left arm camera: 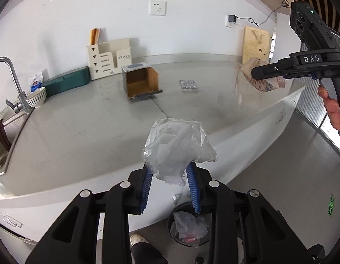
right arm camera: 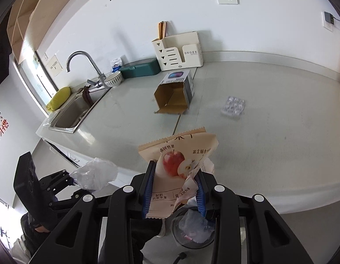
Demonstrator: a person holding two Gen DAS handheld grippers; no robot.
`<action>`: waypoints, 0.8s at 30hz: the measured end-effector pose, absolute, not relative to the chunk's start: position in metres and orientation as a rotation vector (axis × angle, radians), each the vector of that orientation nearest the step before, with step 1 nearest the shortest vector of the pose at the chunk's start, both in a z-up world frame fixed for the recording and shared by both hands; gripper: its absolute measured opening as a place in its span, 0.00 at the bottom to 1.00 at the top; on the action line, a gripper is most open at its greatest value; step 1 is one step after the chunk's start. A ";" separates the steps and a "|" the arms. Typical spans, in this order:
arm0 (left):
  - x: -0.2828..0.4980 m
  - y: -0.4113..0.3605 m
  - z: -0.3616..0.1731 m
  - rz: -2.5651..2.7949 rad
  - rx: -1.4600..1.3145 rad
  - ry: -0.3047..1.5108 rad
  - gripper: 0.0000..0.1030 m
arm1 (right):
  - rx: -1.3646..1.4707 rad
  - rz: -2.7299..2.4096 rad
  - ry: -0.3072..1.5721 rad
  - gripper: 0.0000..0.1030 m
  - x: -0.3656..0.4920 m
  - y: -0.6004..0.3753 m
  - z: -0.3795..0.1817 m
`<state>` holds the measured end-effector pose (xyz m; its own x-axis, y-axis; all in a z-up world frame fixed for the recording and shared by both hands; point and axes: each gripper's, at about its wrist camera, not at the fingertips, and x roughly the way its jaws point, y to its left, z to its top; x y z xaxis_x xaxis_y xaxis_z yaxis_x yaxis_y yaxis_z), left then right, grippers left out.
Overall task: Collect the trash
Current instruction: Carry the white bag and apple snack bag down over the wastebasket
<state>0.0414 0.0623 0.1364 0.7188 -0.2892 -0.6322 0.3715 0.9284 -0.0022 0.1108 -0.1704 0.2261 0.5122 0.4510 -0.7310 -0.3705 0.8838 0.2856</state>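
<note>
Two grippers, both loaded. Left gripper [left arm camera: 170, 176] partly closed, blue pads pinching crumpled clear plastic bag [left arm camera: 177, 147], held off front edge of countertop [left arm camera: 82, 132]. Right gripper [right arm camera: 175, 189] partly closed on apple-print snack pouch [right arm camera: 176, 158], also past front edge. Trash bin [left arm camera: 187, 228] on floor below. Open cardboard box [left arm camera: 141, 81] and clear blister tray [right arm camera: 233, 106] lie mid-counter, toward back edge.

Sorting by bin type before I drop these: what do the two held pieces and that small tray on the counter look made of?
Left gripper item: clear bag, thin glossy plastic film, see-through and crinkled. Right gripper item: apple snack pouch, matte beige printed face, paper-look, possibly laminated; serrated top edge. Blister tray: clear moulded plastic with domed pockets, slightly blurred.
</note>
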 end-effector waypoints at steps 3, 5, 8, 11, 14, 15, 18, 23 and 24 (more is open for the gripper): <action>0.028 0.055 0.123 -0.399 0.136 0.699 0.31 | 0.110 0.490 0.926 0.36 0.088 -0.170 0.207; 0.021 0.051 0.113 -0.416 0.147 0.710 0.31 | 0.134 0.494 0.950 0.36 0.073 -0.170 0.191; 0.012 0.045 0.096 -0.442 0.148 0.742 0.31 | 0.144 0.492 0.970 0.36 0.053 -0.170 0.172; 0.004 0.040 0.078 -0.459 0.156 0.775 0.31 | 0.162 0.497 0.992 0.36 0.037 -0.170 0.152; 0.001 0.038 0.055 -0.470 0.154 0.810 0.31 | 0.168 0.506 1.015 0.36 0.026 -0.169 0.129; 0.001 0.037 0.048 -0.473 0.151 0.821 0.31 | 0.169 0.506 1.024 0.36 0.024 -0.167 0.123; 0.002 0.033 0.021 -0.483 0.152 0.865 0.31 | 0.174 0.513 1.053 0.37 0.020 -0.162 0.095; 0.008 0.026 -0.032 -0.507 0.160 0.929 0.31 | 0.192 0.520 1.126 0.38 0.019 -0.157 0.033; 0.009 0.025 -0.042 -0.506 0.163 0.938 0.31 | 0.187 0.514 1.135 0.39 0.019 -0.156 0.020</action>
